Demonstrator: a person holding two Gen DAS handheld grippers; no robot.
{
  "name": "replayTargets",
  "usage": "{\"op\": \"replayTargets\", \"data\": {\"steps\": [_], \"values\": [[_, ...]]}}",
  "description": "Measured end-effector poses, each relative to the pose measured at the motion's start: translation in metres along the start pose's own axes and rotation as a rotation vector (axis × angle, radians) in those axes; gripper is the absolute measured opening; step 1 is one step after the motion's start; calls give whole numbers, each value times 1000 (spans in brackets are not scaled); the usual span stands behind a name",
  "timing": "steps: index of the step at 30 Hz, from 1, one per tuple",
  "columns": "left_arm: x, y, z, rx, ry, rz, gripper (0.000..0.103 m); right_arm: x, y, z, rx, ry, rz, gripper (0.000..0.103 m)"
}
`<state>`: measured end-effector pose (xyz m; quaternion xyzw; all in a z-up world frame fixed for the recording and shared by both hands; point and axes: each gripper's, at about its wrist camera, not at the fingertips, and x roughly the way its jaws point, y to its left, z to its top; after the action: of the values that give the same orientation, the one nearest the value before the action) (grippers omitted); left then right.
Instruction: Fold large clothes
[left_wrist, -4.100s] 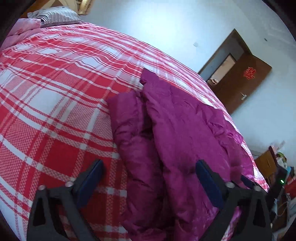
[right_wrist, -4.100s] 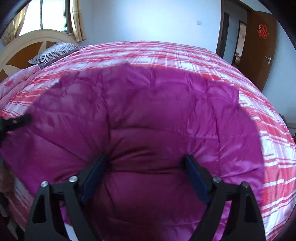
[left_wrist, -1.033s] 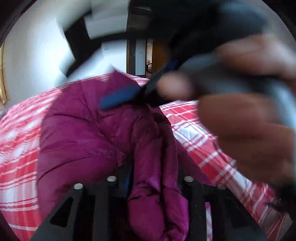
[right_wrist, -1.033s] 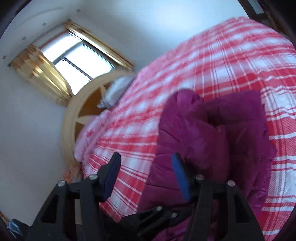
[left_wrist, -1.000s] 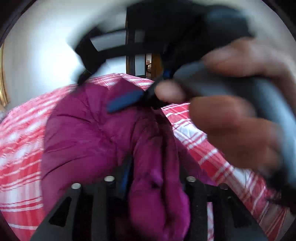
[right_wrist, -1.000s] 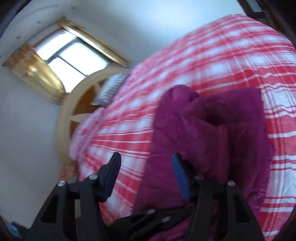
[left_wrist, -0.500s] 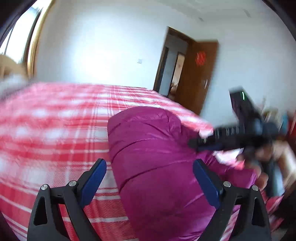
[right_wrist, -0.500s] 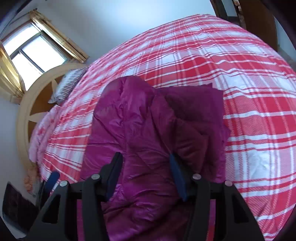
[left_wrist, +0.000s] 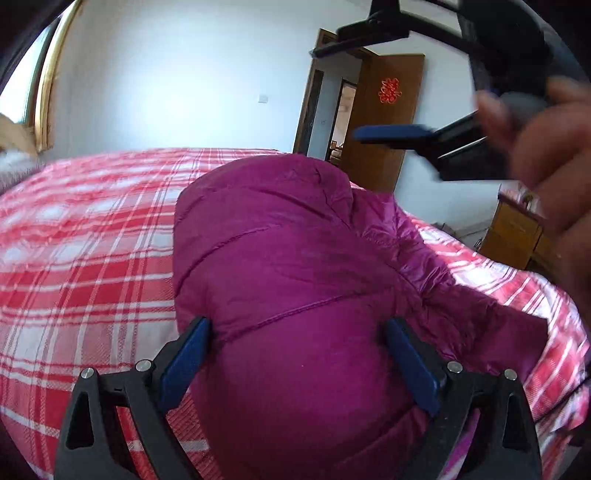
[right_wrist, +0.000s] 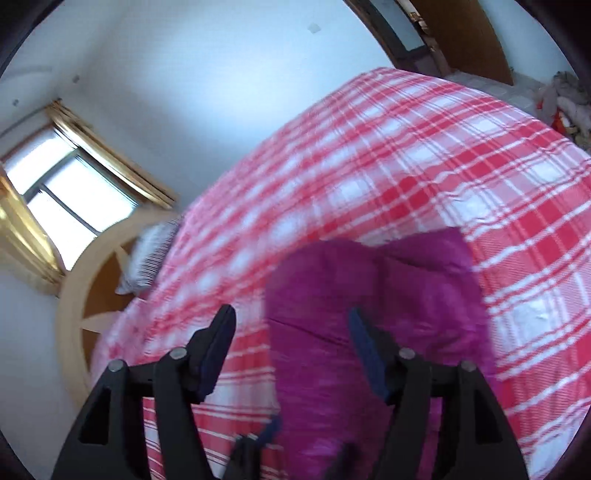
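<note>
A magenta quilted puffer jacket lies folded into a thick bundle on a red-and-white plaid bed. My left gripper is open, its blue pads on either side of the bundle's near end, holding nothing. My right gripper is open and empty, raised above the jacket. It also shows in the left wrist view, up in the air at the upper right, held by a hand. The bed shows in the right wrist view.
A brown door stands open at the far wall. A wooden cabinet is beside the bed on the right. A striped pillow, round wooden headboard and window are at the bed's head.
My left gripper has let go of the jacket fold and opened, now low over the bundle's near end. My right gripper has lifted up and away from the jacket.
</note>
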<state>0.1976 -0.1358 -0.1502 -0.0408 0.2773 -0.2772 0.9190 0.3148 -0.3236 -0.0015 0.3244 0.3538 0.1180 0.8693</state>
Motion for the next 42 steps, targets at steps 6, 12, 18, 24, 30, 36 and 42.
{"op": "replayTargets", "data": {"steps": [6,12,18,24,30,36,42], "values": [[-43,46,26,-139,-111,98,96,44,-33,-12,38,-79,53,70],[-9,44,76,-182,-59,189,96,41,-80,-24,88,-172,-97,69],[70,13,86,-70,130,295,96,39,-85,-26,-11,-167,-190,69],[98,19,71,-106,238,260,98,42,-96,-37,-99,-171,-278,63],[114,27,61,-157,279,243,102,40,-99,-47,-162,-169,-340,62],[102,25,73,-168,245,269,102,47,-111,-46,-127,-137,-334,62],[98,26,106,-194,142,328,102,46,-114,-48,-107,-146,-325,62]]}}
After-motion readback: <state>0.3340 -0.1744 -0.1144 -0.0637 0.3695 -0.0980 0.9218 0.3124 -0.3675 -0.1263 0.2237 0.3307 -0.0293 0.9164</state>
